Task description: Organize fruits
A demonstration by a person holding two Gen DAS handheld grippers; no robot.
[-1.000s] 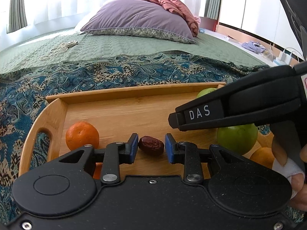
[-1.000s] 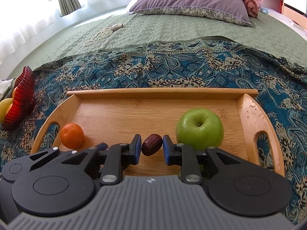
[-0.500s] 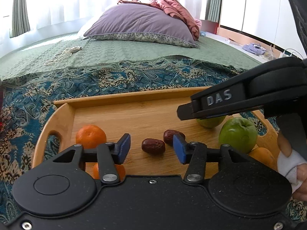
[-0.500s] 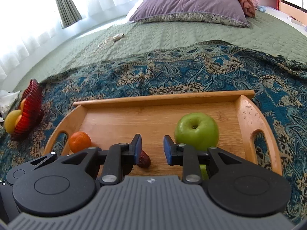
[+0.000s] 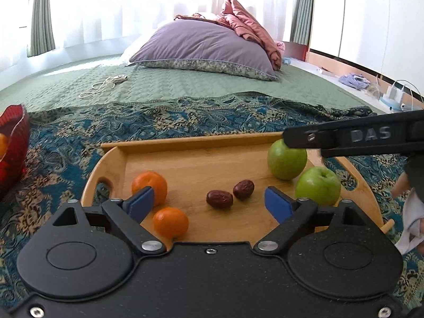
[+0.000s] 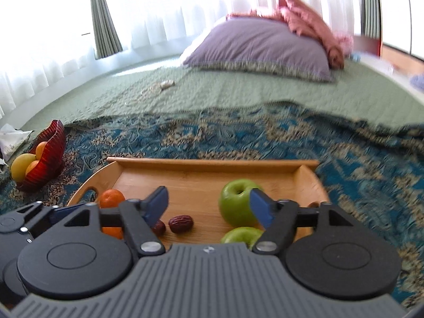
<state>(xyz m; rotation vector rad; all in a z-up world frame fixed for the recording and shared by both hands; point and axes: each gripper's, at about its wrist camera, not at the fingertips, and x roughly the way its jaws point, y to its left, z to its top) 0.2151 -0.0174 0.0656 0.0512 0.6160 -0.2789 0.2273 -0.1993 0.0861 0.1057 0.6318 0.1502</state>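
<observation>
- Your left gripper [image 5: 209, 202] and right gripper [image 6: 208, 205] have just been opening their jaws; both now stand wide apart and hold nothing.
- The two dates [image 5: 219, 199] lie free on the wooden tray [image 5: 190, 141], between the oranges [image 5: 149, 187] and the green apples [image 5: 318, 186].
- Lift both grippers straight away, so the pads do not push a date.
- Mind the tray's raised rim and the red bowl [image 6: 50, 156] on the left; the patterned blanket [image 5: 164, 122] beyond gives open room.

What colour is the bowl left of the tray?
Dark red, ribbed bowl; clearest in the right wrist view.
</observation>
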